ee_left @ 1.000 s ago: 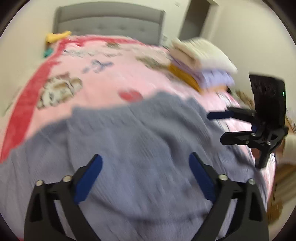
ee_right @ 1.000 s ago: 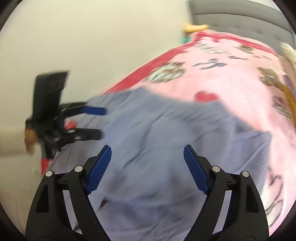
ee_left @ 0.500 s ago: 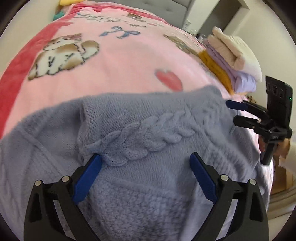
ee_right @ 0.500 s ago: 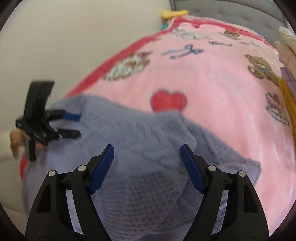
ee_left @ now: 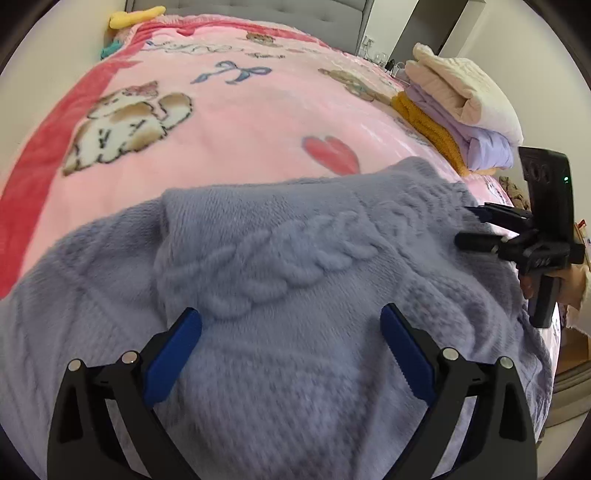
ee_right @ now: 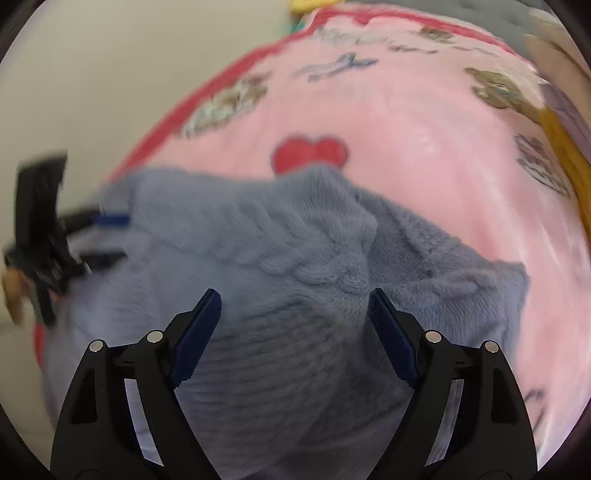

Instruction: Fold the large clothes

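A large lavender-blue cable-knit sweater [ee_left: 280, 266] lies spread on a pink printed blanket [ee_left: 236, 122] on the bed. It also shows in the right wrist view [ee_right: 288, 251], partly folded over itself. My left gripper [ee_left: 291, 321] is open, low over the sweater's near part, with nothing between the jaws. My right gripper [ee_right: 295, 306] is open too, just above a raised fold of the sweater. In the left wrist view the right gripper [ee_left: 469, 229] sits at the sweater's right edge. In the right wrist view the left gripper [ee_right: 114, 236] sits at its left edge.
A stack of folded clothes [ee_left: 454, 107], cream, lilac and mustard, sits at the bed's right side. A grey headboard [ee_left: 258, 11] stands at the far end. A yellow toy [ee_left: 136, 16] lies by the left wall. The wall [ee_right: 110, 74] runs along the bed's left.
Both grippers have dropped lower and closer to the sweater, staying open. The sweater now lies with its far part folded over, showing the cable pattern.
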### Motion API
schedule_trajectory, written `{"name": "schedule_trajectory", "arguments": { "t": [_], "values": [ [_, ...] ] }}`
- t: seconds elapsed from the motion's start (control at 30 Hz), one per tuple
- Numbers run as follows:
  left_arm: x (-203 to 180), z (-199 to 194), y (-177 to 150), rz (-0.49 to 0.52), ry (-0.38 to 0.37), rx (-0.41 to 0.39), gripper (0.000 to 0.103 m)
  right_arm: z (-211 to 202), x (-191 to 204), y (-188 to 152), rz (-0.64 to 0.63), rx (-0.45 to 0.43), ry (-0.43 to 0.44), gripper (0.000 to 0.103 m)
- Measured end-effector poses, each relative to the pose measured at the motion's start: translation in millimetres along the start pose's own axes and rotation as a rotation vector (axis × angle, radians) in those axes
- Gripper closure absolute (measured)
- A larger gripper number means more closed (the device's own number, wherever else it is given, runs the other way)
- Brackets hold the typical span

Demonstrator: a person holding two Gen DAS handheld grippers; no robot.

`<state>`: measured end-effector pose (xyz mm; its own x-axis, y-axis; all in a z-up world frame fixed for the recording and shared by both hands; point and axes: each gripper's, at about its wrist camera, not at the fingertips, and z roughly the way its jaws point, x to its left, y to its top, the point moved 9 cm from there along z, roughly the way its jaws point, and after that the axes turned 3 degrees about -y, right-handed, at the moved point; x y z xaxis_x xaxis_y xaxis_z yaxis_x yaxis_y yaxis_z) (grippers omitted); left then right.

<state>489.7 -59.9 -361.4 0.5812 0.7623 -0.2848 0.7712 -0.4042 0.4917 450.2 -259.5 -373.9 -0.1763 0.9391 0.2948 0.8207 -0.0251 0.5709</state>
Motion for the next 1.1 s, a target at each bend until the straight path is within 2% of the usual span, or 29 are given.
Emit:
{"name": "schedule_trajectory", "arguments": {
  "t": [0.1, 0.2, 0.27, 0.33, 0.4, 0.47, 0.6, 0.73, 0.83, 0.9, 1.0, 1.1],
  "values": [
    [-12, -21, -10, -0.012, -0.028, -0.034, 0.008, -29, 13, 2, -0.006, -0.114, 0.005, 0.023],
    [-27, -36, -28, 0.003, -0.046, -0.057, 0.008, -50, 38, -10, -0.107, -0.174, -0.031, 0.022],
    [-35, -35, -42, 0.038, -0.035, -0.047, 0.007, -52, 57, -24, -0.189, -0.167, -0.043, 0.022],
    [-39, -28, -55, 0.073, -0.002, -0.024, 0.007, -42, 72, -42, -0.248, -0.106, -0.022, 0.022],
    [-39, -22, -60, 0.089, 0.024, -0.024, 0.007, -23, 75, -63, -0.303, -0.021, -0.055, 0.024],
    [-37, -17, -63, 0.083, 0.025, -0.023, 0.006, -11, 68, -75, -0.32, 0.015, -0.087, 0.023],
    [-33, -8, -68, 0.098, 0.025, -0.026, 0.005, -3, 54, -81, -0.251, -0.004, -0.064, 0.021],
    [-32, -7, -69, 0.096, 0.032, -0.037, 0.005, -1, 57, -82, -0.277, -0.01, -0.091, 0.02],
    [-37, -24, -64, 0.034, 0.022, -0.068, 0.005, -17, 63, -76, -0.219, -0.037, -0.076, 0.02],
    [-45, -42, -64, -0.03, -0.023, -0.116, 0.005, -35, 69, -74, -0.153, -0.089, -0.019, 0.02],
    [-53, -54, -76, -0.071, -0.026, -0.14, 0.005, -45, 81, -87, -0.197, -0.091, -0.034, 0.02],
    [-61, -44, -95, -0.054, -0.02, -0.088, 0.005, -45, 93, -101, -0.259, -0.08, -0.056, 0.019]
  ]
}}
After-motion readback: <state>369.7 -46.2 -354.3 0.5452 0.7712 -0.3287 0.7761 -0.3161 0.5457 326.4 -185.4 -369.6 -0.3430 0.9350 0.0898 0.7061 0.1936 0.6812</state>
